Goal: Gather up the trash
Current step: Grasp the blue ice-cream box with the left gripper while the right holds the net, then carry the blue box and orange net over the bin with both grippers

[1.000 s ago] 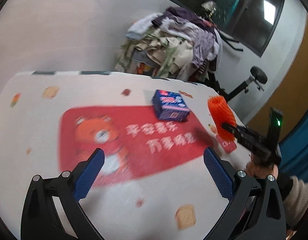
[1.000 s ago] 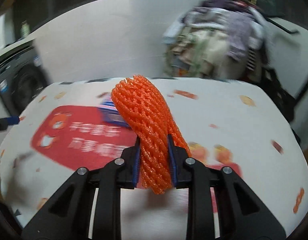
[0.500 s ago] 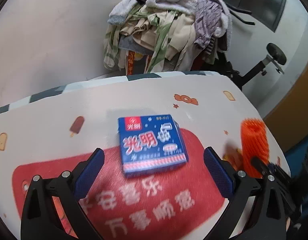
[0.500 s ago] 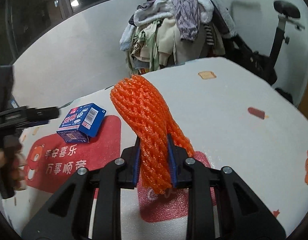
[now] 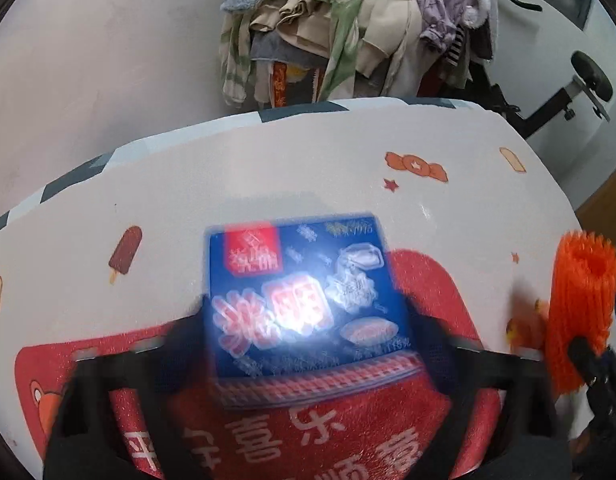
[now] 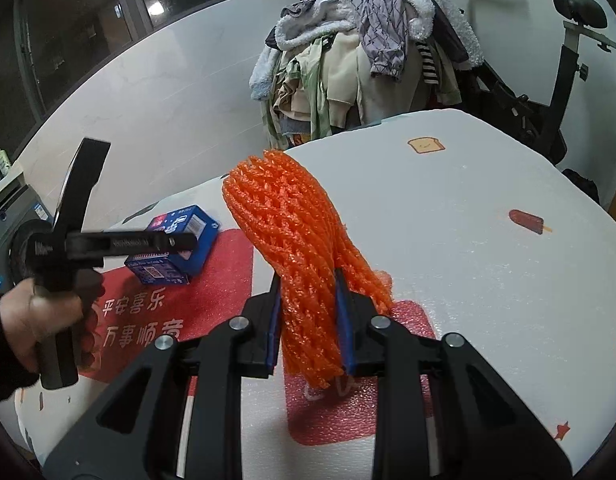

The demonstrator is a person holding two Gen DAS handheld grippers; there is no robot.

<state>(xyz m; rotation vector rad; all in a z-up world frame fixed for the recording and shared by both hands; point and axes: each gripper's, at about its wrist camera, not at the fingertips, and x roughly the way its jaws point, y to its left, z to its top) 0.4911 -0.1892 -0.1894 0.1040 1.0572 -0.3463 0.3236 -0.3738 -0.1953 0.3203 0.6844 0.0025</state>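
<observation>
While the left gripper's (image 5: 308,328) jaws, wide a second ago, are closing with the blue carton (image 5: 304,296) now between them, the right gripper (image 6: 309,320) keeps the orange foam net (image 6: 292,248) pinched, right of the carton on the worktop (image 6: 487,240). A second piece looks nearly collected.

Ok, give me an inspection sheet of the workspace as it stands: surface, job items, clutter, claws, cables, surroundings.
Surface: white printed tablecloth with a red foam mat on it.
Job's things: blue carton lying on the mat; orange foam net held upright.
Clutter: nothing seen.
Claws: left claw straddles the carton, jaws closing, view blurred; right claw shut on the net.
Cables: nothing seen.
Surroundings: heap of clothes behind the table, exercise bike at right, washing machine at left, dark window.
</observation>
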